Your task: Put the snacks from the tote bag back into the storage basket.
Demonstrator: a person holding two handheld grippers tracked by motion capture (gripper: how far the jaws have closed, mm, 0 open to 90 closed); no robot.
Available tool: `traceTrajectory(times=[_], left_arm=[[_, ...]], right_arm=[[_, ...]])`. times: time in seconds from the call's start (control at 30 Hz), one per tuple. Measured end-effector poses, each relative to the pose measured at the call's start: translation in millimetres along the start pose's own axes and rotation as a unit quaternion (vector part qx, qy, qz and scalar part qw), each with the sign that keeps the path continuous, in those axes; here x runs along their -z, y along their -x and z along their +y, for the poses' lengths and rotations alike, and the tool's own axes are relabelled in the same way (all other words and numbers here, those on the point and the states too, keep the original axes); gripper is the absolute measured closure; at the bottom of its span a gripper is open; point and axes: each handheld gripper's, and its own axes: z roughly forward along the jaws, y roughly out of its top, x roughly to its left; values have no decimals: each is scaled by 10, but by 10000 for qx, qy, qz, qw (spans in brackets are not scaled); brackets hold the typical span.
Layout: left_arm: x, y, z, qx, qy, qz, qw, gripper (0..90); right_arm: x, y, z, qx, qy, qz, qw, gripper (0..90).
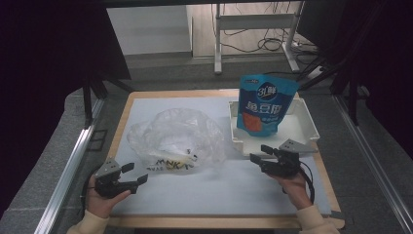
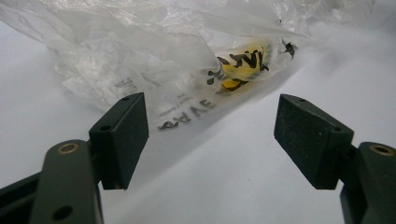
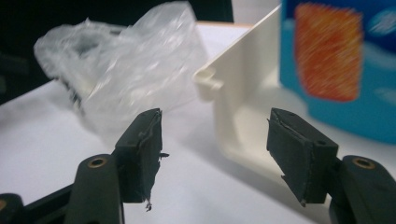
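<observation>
Grey padding covers the desk (image 1: 204, 195). Left tongs (image 1: 138, 174) rest low with jaws apart, empty, aimed at the crumpled plastic bag (image 1: 178, 139) mid-desk — better pinch one loose edge. Right tongs (image 1: 259, 153), also apart and empty, hover by the white tray (image 1: 307, 124) holding the blue pouch (image 1: 265, 102).

Clear plastic bag (image 1: 178, 139), frame centre – black lettering w/ yellow patch; blue pouch (image 1: 265, 105), upper right – orange panel; white tray (image 1: 303, 127); black grippers.
</observation>
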Motion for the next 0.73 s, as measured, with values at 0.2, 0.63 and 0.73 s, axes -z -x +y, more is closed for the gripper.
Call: traceTrajectory(times=[0.2,0.63,0.73], left_arm=[[11,7,2,-17,13,3,10000,264],[19,10,-2,-48,12,19,10000,264],[18,7,-7,-50,1,30,10000,263]], right_arm=[[-74,-125,-122,136,-225,107,9996,350],[-102,-134,-198,229,-370,45,9990,345],[-102,-134,-213,256,-384,32,9989,345]])
